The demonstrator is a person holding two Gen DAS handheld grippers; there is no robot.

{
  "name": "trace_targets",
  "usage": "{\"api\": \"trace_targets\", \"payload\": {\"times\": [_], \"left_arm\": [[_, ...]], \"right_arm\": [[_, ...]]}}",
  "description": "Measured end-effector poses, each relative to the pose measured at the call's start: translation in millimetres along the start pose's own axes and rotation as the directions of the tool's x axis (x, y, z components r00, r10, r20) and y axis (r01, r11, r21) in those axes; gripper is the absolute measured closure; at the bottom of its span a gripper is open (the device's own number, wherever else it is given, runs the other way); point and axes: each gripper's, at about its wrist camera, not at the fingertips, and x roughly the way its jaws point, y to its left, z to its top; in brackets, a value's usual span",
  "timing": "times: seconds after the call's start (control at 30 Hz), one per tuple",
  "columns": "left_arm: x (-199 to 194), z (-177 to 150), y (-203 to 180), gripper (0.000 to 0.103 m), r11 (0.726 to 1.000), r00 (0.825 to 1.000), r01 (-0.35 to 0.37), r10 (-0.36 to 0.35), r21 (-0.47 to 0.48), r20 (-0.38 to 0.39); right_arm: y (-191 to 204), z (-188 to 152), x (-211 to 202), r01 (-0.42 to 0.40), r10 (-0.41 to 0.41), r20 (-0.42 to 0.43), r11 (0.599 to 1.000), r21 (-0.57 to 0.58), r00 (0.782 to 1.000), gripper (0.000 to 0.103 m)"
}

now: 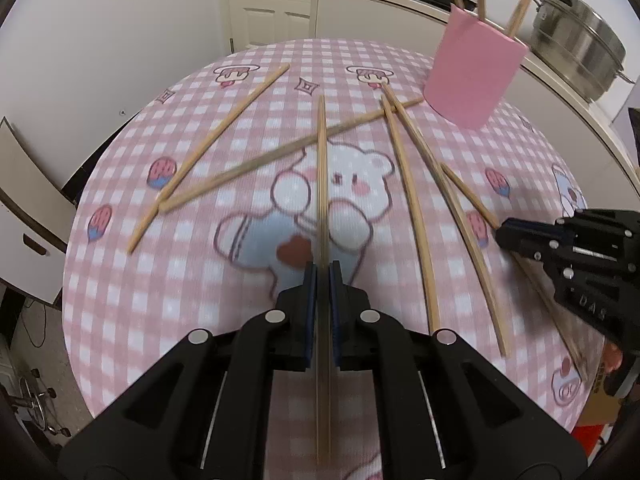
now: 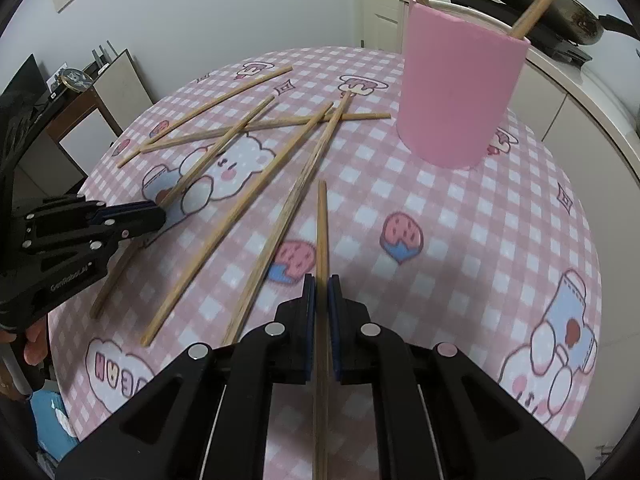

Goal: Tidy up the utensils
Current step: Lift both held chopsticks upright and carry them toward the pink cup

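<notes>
A wooden chopstick [image 1: 322, 184] is clamped between the jaws of the left gripper [image 1: 322, 276], held partway along its length so that it runs toward 12 o'clock past the fingertips. A second chopstick [image 2: 321, 224] is pinched the same way in the right gripper [image 2: 321, 280], pointing toward 12 o'clock with its tip short of the pink cup [image 2: 460, 92], which is seen at about 1 o'clock in the right wrist view. Both jaw pairs are drawn nearly together on the thin sticks.

The chopsticks are judged to be light, stiff and smooth; a narrow round shaft can be expected to pivot or slide between flat pads, so a hold near the middle is judged steadier than one at an end. The cup, already holding several sticks, is judged light enough to be tipped by a sideways knock.

More loose chopsticks [image 1: 408, 200] are left scattered and crossed over one another on the tablecloth [image 1: 200, 280], a pink checked sheet printed with cartoon bears, laid over a round table. At 1 to 2 o'clock in the left wrist view a steel pot [image 1: 576, 48] and a dark pan are seen on a white counter, with a white door at 12 o'clock.
</notes>
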Motion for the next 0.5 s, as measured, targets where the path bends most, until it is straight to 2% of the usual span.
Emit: {"api": "trace_targets", "payload": {"times": [0.07,0.1,0.2,0.23,0.37,0.47,0.5], "left_arm": [[5,9,0,0.095,1.000,1.000,-0.007,0.007,0.007,-0.002],[7,12,0,0.088,1.000,1.000,-0.008,0.008,0.008,-0.005],[12,25,0,0.045,1.000,1.000,-0.016,0.016,0.003,0.014],[13,27,0,0.045,1.000,0.999,-0.024,0.024,0.005,0.028],[26,40,1,0.046,1.000,1.000,-0.009,0.009,-0.002,0.000],[33,49,0,0.057,1.000,1.000,-0.027,0.027,0.011,0.000],[34,52,0,0.063,0.999,1.000,-0.030,0.030,0.010,-0.001]], "right_arm": [[-1,4,3,0.001,-0.001,-0.004,1.000,-0.007,1.000,0.097],[-1,7,5,0.004,-0.004,-0.006,1.000,-0.013,1.000,0.097],[0,16,10,0.009,-0.009,-0.013,1.000,-0.025,1.000,0.097],[-1,17,11,0.011,-0.012,-0.014,1.000,-0.029,1.000,0.097],[-1,25,16,0.017,-0.018,-0.021,0.999,-0.047,1.000,0.097],[0,31,20,0.020,-0.021,-0.027,0.998,-0.060,0.999,0.097],[1,32,20,0.021,-0.023,-0.028,0.998,-0.063,0.999,0.098]]}}
